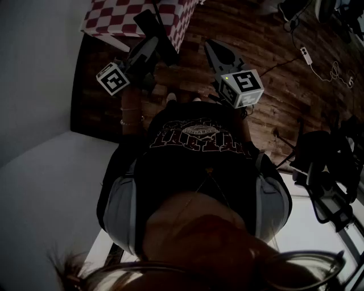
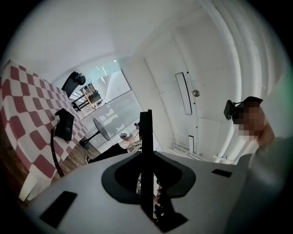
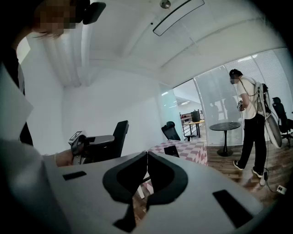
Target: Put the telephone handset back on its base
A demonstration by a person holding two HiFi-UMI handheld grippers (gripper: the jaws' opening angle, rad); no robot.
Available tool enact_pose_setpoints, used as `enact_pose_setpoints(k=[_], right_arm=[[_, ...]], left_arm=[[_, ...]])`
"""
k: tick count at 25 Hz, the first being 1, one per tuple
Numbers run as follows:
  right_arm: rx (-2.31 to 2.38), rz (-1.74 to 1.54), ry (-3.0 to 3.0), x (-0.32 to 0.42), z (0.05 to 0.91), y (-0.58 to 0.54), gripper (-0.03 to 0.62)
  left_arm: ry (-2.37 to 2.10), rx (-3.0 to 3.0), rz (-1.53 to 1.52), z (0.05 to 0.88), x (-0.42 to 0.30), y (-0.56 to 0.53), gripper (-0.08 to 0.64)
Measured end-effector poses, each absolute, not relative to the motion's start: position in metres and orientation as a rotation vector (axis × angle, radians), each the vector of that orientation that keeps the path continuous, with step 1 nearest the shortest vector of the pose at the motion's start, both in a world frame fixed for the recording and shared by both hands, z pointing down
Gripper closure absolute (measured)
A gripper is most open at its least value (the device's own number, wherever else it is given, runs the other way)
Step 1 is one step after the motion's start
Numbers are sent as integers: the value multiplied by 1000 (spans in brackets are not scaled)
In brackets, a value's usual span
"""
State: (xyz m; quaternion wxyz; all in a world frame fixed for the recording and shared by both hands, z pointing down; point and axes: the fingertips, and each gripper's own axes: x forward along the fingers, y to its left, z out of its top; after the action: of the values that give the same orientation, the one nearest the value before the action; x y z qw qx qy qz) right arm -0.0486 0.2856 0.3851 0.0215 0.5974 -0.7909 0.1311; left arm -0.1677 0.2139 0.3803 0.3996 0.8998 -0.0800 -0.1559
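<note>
Floorboards (image 1: 273,68) of dark wood fill the upper right of the head view, with the wearer's dark printed shirt (image 1: 199,148) in the middle. A red-and-white checked desk (image 1: 114,14) sits at the top edge there, left of centre. It runs along the left side of the left gripper view and shows small, just right of centre, in the right gripper view.

Only the right gripper view shows a second person (image 3: 251,114), standing at right beside a round black table (image 3: 224,127). Only the left gripper view shows a white door (image 2: 183,91), right of centre.

The left tongs (image 2: 145,137) read as one narrow dark upright bar, pressed together with no gap and nothing between. The right tongs (image 3: 146,157) meet in a thin line, also empty.

The black telephone (image 2: 65,123) lies on the desk, its cord (image 2: 55,155) hanging over the edge. Handset and base cannot be told apart.
</note>
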Motion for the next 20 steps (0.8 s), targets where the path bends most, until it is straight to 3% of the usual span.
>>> enact_pose_setpoints(k=[20], right_arm=[[1753,456,-2490,-51,391,274,572]], left_arm=[[-222,2226,-379,385,-166,212,480]])
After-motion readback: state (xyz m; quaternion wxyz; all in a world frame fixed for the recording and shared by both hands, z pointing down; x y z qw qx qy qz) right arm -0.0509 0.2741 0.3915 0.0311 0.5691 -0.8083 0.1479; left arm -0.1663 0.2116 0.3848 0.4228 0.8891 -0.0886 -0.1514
